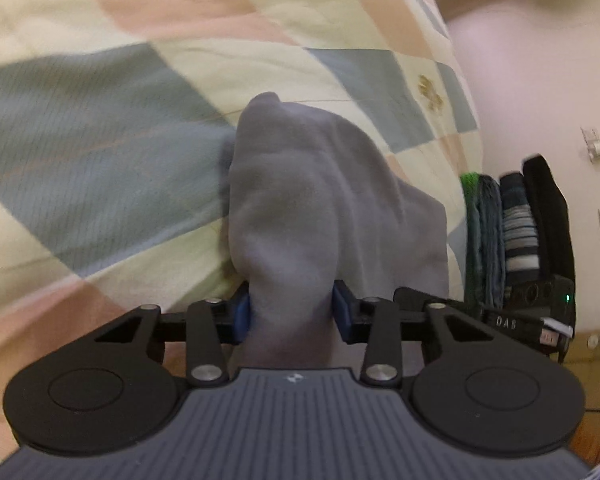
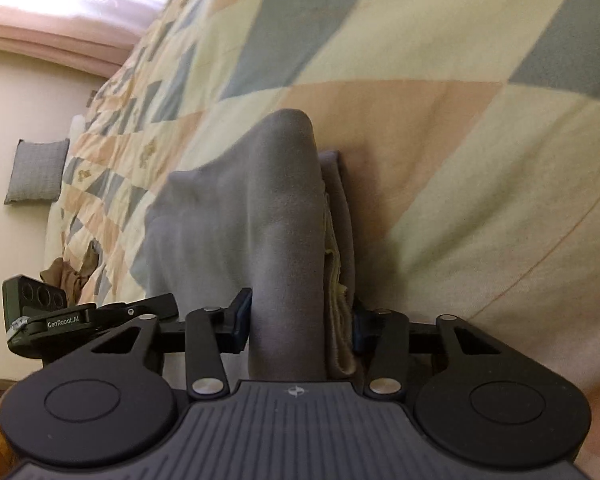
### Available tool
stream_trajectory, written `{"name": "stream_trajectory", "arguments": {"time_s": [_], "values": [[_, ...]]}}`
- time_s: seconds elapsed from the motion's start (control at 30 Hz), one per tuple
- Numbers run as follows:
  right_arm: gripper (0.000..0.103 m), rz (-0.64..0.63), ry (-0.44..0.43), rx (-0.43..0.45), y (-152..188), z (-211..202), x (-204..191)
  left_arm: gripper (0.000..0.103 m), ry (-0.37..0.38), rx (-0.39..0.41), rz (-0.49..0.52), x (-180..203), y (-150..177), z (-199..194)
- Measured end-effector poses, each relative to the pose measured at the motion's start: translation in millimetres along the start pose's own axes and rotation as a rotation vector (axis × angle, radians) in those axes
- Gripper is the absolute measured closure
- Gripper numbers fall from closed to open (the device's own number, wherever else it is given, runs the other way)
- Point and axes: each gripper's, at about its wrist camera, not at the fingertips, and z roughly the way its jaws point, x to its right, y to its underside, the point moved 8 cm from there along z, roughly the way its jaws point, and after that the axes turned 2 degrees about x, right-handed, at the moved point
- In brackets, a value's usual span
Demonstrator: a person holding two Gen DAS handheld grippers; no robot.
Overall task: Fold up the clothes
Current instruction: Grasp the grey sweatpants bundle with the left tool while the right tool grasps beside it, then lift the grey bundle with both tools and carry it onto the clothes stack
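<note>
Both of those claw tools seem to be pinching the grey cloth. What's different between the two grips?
The left gripper pinches only a bunched fold of the grey garment, while the right gripper clamps grey cloth plus a pale yellowish layer at its edge. The left's view has a stack of folded clothes beside it; the right's has a brown garment lying on the quilt. Both are shut on the same cloth.

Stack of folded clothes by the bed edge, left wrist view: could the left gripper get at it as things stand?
Probably not yet: the left gripper is shut on the grey garment, so its jaws are occupied. The folded stack otherwise looks unobstructed.
</note>
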Motion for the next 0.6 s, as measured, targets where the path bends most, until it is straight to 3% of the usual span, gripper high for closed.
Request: {"name": "stream_trajectory", "arguments": {"time_s": [0.07,0.17,0.23,0.37,0.5,0.6], "values": [[0.055,0.031,0.011,0.007,2,1,3,0.059,-0.013,-0.012,-0.01,-5,1,6],[0.044,0.059,0.015,0.01,3,12,7,0.063,-0.03,-0.021,-0.031,-9,0,16],[0.057,0.08,0.02,0.022,3,11,7,0.07,-0.054,-0.024,0.024,1,-3,13],[0.063,0.12,0.02,0.084,11,-8,-4,0.074,-0.064,-0.038,0.142,33,-13,-5],[0.065,0.201,-0.024,0.224,23,-50,-29,0.076,-0.026,-0.021,0.291,100,-45,-29],[0.065,0.276,-0.072,0.406,25,-104,-50,0.076,0.048,0.005,0.457,177,-75,-43]]}}
